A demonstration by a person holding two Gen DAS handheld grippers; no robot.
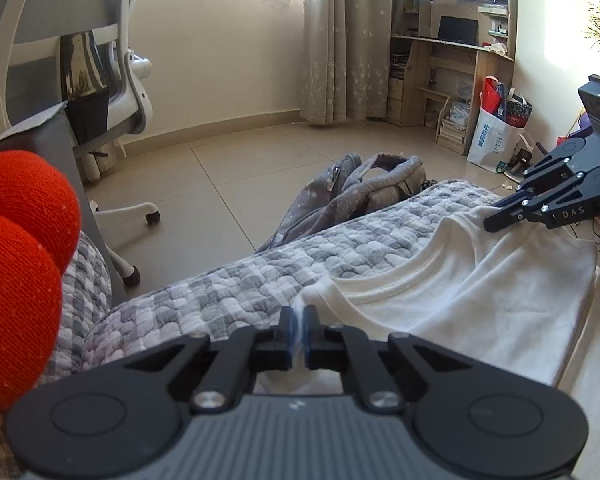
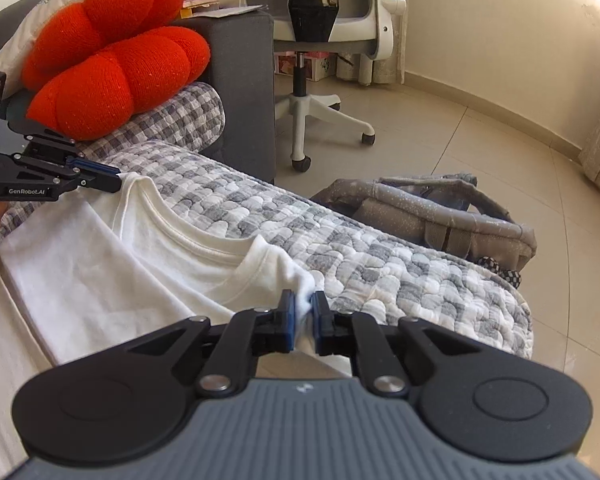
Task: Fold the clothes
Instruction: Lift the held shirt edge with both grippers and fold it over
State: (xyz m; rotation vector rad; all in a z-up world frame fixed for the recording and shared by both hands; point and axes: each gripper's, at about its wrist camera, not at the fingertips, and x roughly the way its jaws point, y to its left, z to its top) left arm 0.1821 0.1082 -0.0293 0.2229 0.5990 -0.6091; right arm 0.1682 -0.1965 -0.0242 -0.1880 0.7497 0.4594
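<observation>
Garment: white cotton T-shirt, spread on grey-and-white checked quilted cover over sofa seat; ribbed neckline toward seat's front edge.
Left gripper: black, 2 fingers w/ blue pads pressed together, pinching a shirt corner beside neckline; fabric visible betw. pads.
Right gripper: same type, pads closed on opposite shirt corner; white cloth bunched betw. them.
Cross-check: left wrist view shows right gripper at far shirt corner, fingers together on cloth; right wrist view shows left gripper likewise at its corner.
Shirt state: top edge held at both corners; fold crease running across body; lower part lying flat on seat.
Cushion: red knitted knot-shaped cushion, on sofa next to grey armrest, near left gripper, apart from shirt.
Floor: beige tiles; grey speckled backpack lying just beyond seat's front edge.
Chair: white-framed office chair on castors, behind armrest.
</observation>
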